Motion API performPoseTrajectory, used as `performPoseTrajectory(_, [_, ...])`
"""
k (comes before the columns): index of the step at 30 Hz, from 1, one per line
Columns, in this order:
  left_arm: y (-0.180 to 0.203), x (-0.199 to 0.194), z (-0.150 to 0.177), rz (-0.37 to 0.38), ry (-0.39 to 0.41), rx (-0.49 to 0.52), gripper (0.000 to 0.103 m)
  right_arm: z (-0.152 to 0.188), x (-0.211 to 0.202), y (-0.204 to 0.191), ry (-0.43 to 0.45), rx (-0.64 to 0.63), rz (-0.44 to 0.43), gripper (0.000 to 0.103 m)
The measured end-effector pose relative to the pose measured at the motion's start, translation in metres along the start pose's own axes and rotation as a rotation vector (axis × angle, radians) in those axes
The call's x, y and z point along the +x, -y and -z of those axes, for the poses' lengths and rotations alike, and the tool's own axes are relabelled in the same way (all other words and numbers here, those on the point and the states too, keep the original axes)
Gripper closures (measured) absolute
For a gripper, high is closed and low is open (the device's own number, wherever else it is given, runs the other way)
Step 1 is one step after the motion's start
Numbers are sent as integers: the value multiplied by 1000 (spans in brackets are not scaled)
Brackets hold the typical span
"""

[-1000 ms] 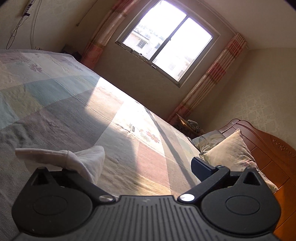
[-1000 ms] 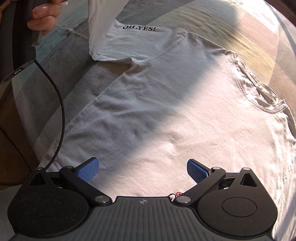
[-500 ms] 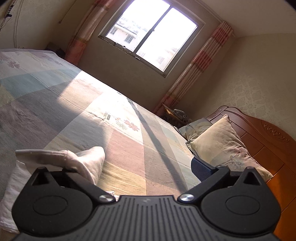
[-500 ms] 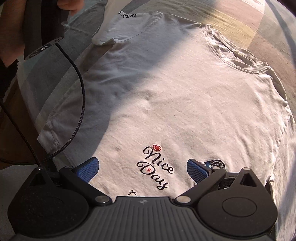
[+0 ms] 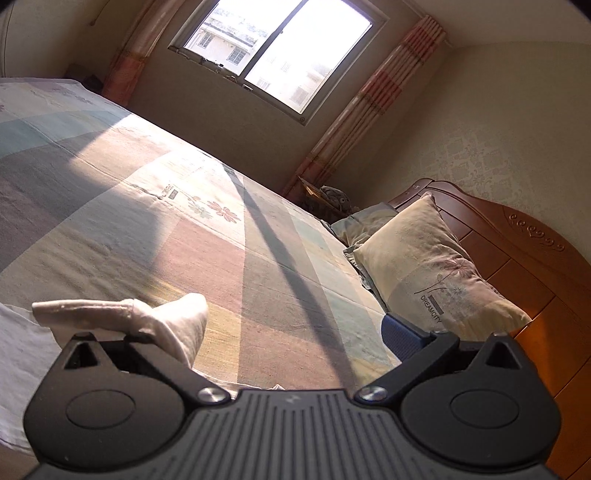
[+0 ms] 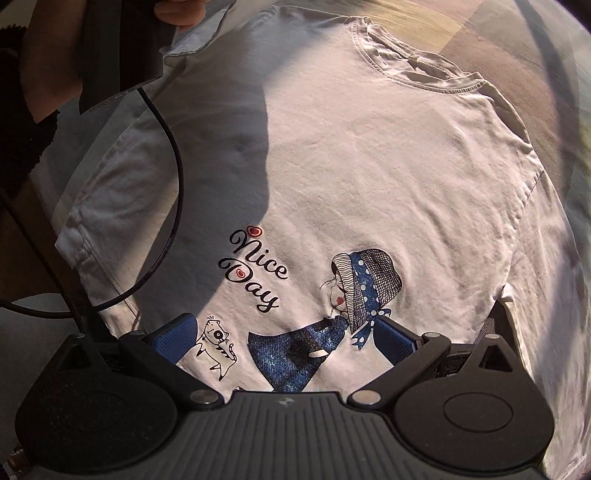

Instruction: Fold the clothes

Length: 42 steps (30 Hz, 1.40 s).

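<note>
A white T-shirt [image 6: 351, 166] lies flat on the bed, its "Nice Day" print [image 6: 255, 273] and a girl in a blue headscarf facing up. My right gripper [image 6: 286, 336] hovers open just over the print, with nothing between its blue pads. In the left wrist view, a bunched white sleeve [image 5: 162, 321] hangs over the left finger of my left gripper [image 5: 284, 332]. Its jaws stand wide apart; the left pad is hidden under the cloth and the right pad [image 5: 400, 332] is bare. The right wrist view shows a hand [image 6: 181, 11] holding the left tool at the shirt's far left shoulder.
A patchwork bedspread [image 5: 147, 221] stretches away toward a window [image 5: 280, 48] with striped curtains. Pillows [image 5: 436, 273] lean on a wooden headboard [image 5: 517, 251] at the right. A black cable [image 6: 177, 192] loops over the shirt's left sleeve.
The right gripper has drawn back along the shirt, bringing the whole print into view. The left gripper, sleeve still draped on it, has swung toward the headboard.
</note>
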<state>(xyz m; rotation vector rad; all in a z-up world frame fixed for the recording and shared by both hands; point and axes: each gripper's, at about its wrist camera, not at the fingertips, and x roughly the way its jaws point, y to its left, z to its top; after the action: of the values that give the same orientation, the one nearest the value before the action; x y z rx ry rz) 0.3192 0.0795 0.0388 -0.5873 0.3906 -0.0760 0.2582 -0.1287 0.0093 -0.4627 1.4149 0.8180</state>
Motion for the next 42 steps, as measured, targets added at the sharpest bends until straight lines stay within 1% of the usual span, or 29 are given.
performPoseTrajectory(3, [12,9,8,14,-26,35,1,7,-1,3,-3,15,-13,0])
performPoseTrajectory(5, [17,15,14,28,-52,61,1,11,-1,5,-5,23,-6,0])
performPoseTrajectory(8, [25,25,25,45,-104,101,1,16,0,9,-5,43,-9,0])
performPoseTrajectory(11, [30,34,38,47,-164,150,1,19,1,13,-5,59,-7,0])
performPoseTrajectory(15, [33,49,62,23,-261,248,1,22,2,16,-7,69,1,0])
performPoseTrajectory(17, [34,59,74,-13,-330,314,1,22,2,17,-5,71,4,0])
performPoseTrajectory(19, [35,70,90,-16,-435,406,1,22,3,18,-3,77,8,0])
performPoseTrajectory(20, [37,75,99,-30,-487,462,1,22,3,18,-2,80,10,0])
performPoseTrajectory(22, [42,83,117,-39,-584,608,1,22,4,19,-4,88,13,0])
performPoseTrajectory(24, [49,83,134,-21,-647,750,1,23,5,20,-8,94,21,0])
performPoseTrajectory(30, [63,75,160,58,-755,992,1,26,5,19,-10,109,34,0])
performPoseTrajectory(32, [58,72,157,89,-790,950,1,27,5,19,-15,111,42,0])
performPoseTrajectory(34, [52,65,151,108,-801,908,1,28,4,18,-18,112,52,0])
performPoseTrajectory(36, [42,50,140,116,-801,862,1,31,2,19,-19,119,65,0])
performPoseTrajectory(38, [31,34,130,101,-787,817,1,33,1,22,-20,132,80,0])
performPoseTrajectory(39, [23,25,124,73,-772,799,1,33,0,23,-21,139,91,0])
performPoseTrajectory(41, [5,8,115,-22,-729,788,1,33,-1,26,-21,151,112,0])
performPoseTrajectory(42, [-7,-2,111,-83,-698,791,1,33,-2,27,-22,157,123,0])
